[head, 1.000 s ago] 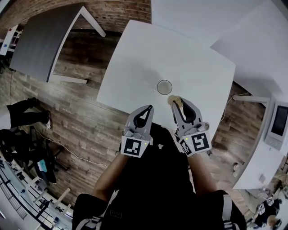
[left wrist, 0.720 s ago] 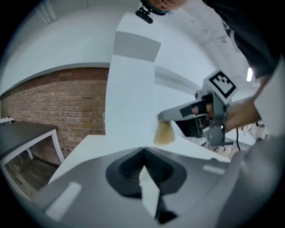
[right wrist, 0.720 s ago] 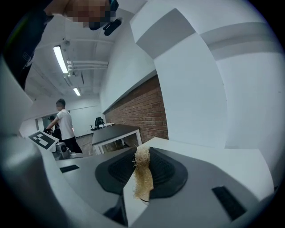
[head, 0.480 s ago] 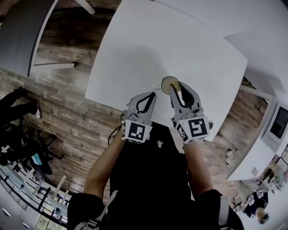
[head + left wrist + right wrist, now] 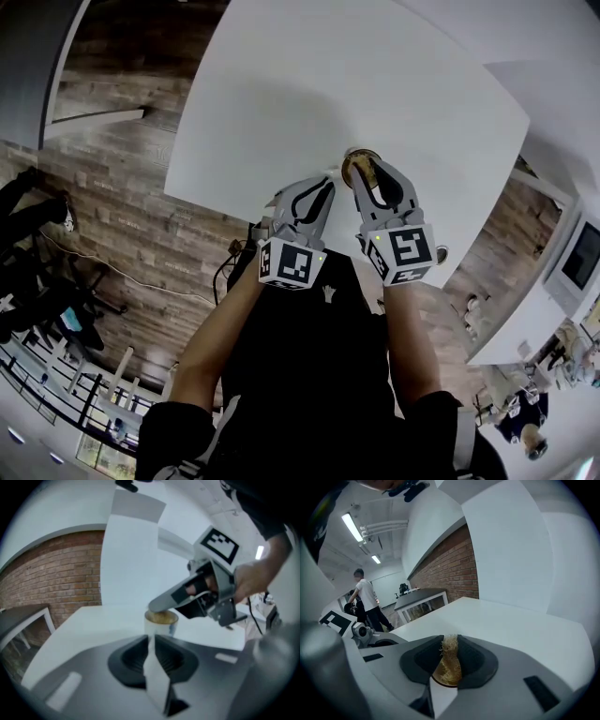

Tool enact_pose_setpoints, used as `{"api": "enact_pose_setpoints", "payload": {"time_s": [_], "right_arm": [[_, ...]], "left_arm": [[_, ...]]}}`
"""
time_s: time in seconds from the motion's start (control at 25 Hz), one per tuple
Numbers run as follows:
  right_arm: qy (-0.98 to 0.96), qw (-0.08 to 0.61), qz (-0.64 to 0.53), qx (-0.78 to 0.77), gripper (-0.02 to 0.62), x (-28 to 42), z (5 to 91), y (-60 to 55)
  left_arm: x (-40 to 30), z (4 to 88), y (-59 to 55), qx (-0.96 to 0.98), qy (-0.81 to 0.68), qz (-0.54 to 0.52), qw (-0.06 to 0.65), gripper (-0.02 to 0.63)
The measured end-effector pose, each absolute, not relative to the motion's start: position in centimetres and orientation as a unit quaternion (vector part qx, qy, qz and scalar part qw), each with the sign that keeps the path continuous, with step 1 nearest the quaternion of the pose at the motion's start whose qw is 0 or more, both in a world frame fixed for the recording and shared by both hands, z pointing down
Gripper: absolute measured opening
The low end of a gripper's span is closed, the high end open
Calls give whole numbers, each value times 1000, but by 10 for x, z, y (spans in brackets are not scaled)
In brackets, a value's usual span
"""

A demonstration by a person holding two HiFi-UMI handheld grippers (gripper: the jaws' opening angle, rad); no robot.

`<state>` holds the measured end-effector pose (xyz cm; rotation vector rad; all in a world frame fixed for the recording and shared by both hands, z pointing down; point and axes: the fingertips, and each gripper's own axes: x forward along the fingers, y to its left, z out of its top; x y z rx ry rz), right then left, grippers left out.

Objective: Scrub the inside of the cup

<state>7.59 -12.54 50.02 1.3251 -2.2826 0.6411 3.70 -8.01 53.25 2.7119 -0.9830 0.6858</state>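
Note:
A small clear cup (image 5: 357,165) (image 5: 161,623) stands near the front edge of the white table (image 5: 328,84). My right gripper (image 5: 369,174) (image 5: 451,641) is shut on a tan fibrous scrubber (image 5: 449,663) and holds it in the cup's mouth. The left gripper view shows tan fibres (image 5: 161,617) filling the cup's top under the right gripper's tip. My left gripper (image 5: 322,187) (image 5: 151,639) sits just left of the cup, tips close to its side. Its jaws are opening, with a narrow gap between them and nothing in it.
The table's front edge lies right under both grippers, with wood floor (image 5: 122,216) below it. A dark grey table (image 5: 37,47) stands far left. A person (image 5: 365,599) stands in the background of the right gripper view. A brick wall (image 5: 56,573) lies beyond the table.
Both grippers moved forward to the cup. The scrubber, which was beside the cup, now sits over its mouth. The left gripper has come up close to the cup's left side.

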Motion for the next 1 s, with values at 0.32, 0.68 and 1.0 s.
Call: {"api": "enact_pose_setpoints", "payload": {"time_s": [0.32,0.68,1.0], "right_arm": [[-814,255,239,464,78,72,513,-126],[-828,240,232,450,80,71,500,-126],[-827,214,242,460,78,78,489,-112]], "left_arm": [[34,546,-93,907,-319,266,70,119],[42,557,-99,914,-283,284,64,80],[43,556,-100,908,-297,286,71,75]]}}
